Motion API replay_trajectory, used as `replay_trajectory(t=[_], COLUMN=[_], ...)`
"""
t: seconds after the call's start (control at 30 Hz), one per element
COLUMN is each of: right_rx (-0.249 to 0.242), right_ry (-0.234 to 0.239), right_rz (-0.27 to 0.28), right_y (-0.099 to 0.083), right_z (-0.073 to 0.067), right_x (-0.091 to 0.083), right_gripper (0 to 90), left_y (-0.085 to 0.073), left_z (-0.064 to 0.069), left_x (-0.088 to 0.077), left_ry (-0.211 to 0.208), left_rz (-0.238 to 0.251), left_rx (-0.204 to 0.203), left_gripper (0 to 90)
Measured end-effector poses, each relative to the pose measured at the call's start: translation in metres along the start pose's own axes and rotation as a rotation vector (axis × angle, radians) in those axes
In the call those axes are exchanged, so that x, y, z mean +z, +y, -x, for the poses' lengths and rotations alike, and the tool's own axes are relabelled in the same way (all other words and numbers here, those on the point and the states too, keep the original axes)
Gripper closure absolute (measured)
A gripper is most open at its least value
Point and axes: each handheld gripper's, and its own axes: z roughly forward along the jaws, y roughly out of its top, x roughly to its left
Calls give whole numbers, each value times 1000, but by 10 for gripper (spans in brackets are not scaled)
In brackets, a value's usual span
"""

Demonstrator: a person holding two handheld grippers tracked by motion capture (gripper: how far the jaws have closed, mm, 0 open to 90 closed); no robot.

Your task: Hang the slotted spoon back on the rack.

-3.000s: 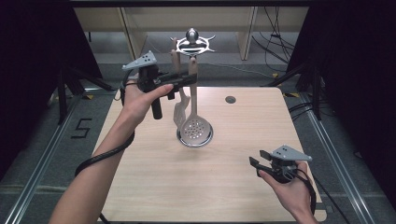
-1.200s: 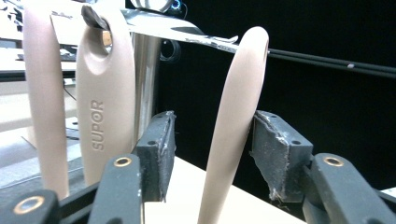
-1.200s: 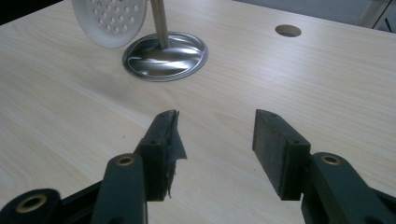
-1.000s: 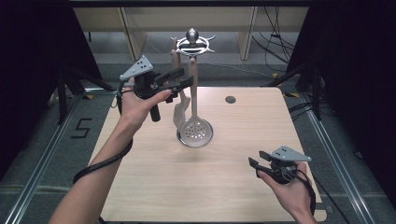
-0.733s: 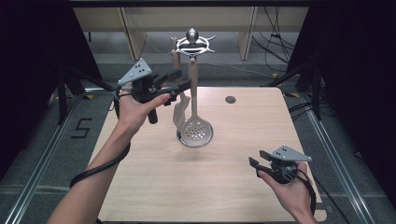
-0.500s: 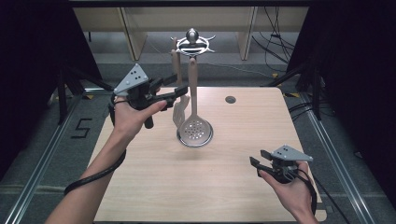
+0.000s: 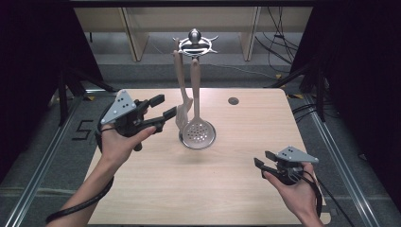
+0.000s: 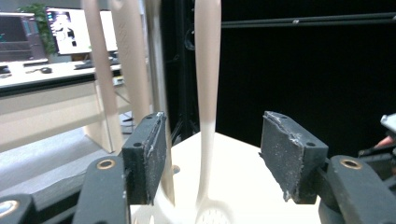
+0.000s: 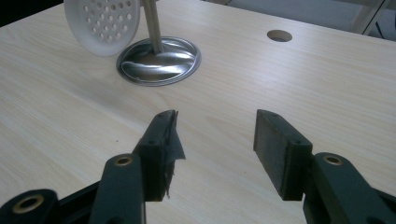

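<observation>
The left gripper (image 7: 163,108) is hovering just left of the utensil stand (image 7: 195,42) at the back middle of the desk (image 7: 189,189), its jaws standing wide with nothing pressed between them; they have just been opening. Two utensils are hanging from the stand's top: a spatula (image 7: 181,104) on the left and a slotted spoon (image 7: 198,132) beside it, both with their long handles running straight up and down. In the left gripper view the spoon's pale handle (image 8: 207,93) is showing upright in the gap between the pads (image 8: 154,154), well beyond them and touching neither, with the spatula's handle (image 8: 133,60) off to the left. So the hanging things are lying straight ahead of this gripper, to its right across the desk. The right gripper (image 7: 265,160) is resting low at the near right corner, also wide and holding nothing, well apart from the stand. The left hand is clearly the nearer one.
</observation>
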Motion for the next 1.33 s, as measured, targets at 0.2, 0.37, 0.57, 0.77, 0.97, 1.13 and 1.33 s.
replay_trajectory(t=[0.2, 0.37, 0.57, 0.77, 0.97, 1.13, 1.33], right_rx=[6, 39, -16, -5, 15, 33, 49], right_ry=[-16, -15, -24, -11, -25, -32, -32], right_rz=[1, -8, 7, -8, -4, -14, -30], right_y=[0, -2, -5, -11, -18, -24, -29], right_z=[1, 1, 8, 10, 15, 19, 24], right_x=[-2, -3, -2, -4, -6, -6, -6], right_gripper=[495, 492, 480, 474, 469, 465, 462], left_y=[-29, -61, -105, -140, -150, -151, -155], left_z=[0, 0, -5, -7, -3, 6, 9], left_x=[-25, -46, -65, -82, -88, -84, -82], left_ry=[22, 61, 79, 185, 221, 231, 238], left_rz=[-56, -98, -162, -172, -198, -217, -252], left_rx=[17, 30, -20, -73, -54, 5, 18], left_gripper=[401, 401, 399, 400, 402, 400, 393])
